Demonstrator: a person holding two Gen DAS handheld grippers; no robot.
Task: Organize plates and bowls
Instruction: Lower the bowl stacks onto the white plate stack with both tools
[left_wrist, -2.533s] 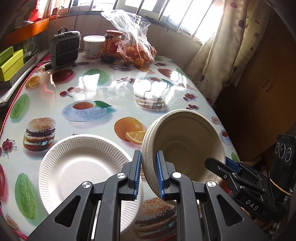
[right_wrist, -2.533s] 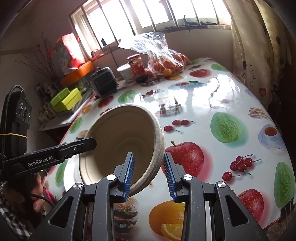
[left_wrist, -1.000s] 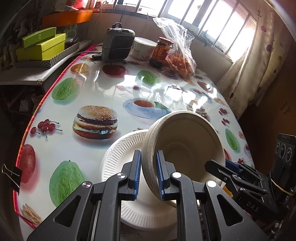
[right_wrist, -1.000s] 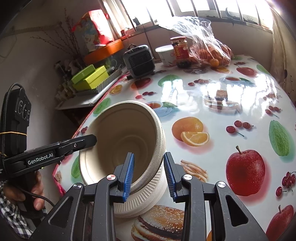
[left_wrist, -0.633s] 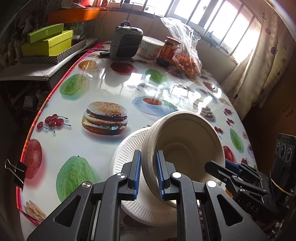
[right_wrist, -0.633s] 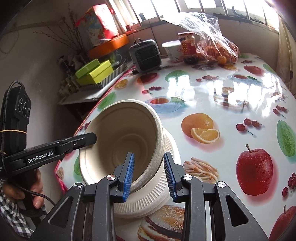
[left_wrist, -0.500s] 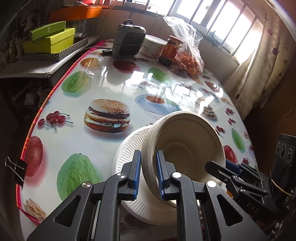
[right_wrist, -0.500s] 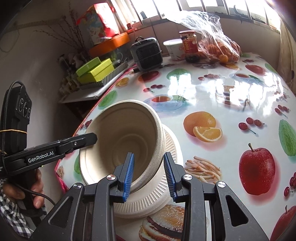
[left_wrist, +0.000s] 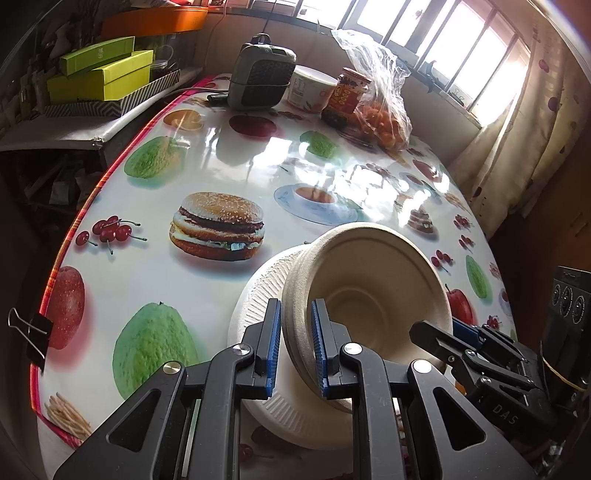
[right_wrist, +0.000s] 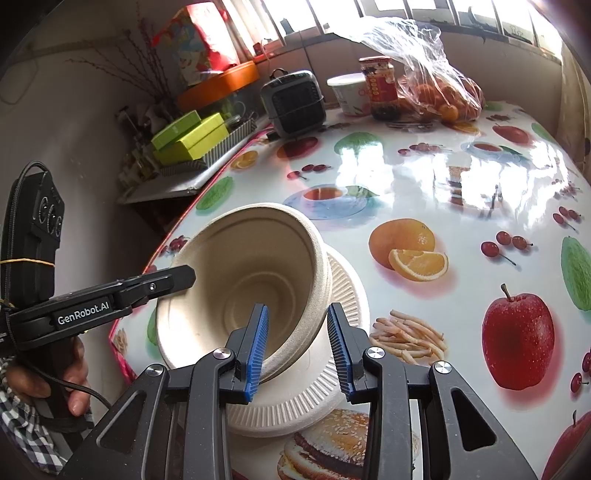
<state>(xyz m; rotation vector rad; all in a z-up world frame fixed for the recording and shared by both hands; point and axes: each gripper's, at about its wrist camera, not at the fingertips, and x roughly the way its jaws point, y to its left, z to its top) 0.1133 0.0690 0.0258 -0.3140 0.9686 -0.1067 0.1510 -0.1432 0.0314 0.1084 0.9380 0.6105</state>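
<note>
Sunlight from the barred window glares off my tabletop (left_wrist: 155, 266), glossy oilcloth printed with burgers and fruit. My left tongs (left_wrist: 297, 343) are clamped on the rim of the beige bowl stack (left_wrist: 369, 291), tilted over the white paper plate (right_wrist: 343, 291). My right tongs (right_wrist: 297, 341) straddle the opposite rim, the outer pad apart from it.

Open tablecloth (left_wrist: 229, 177) stretching beyond the plate (left_wrist: 258, 295) toward the window, far end crowded by heater (left_wrist: 258, 77), tub (left_wrist: 310, 90), jar (left_wrist: 345, 96), bagged oranges (left_wrist: 384, 118), boxes (left_wrist: 103, 74) off left edge.
</note>
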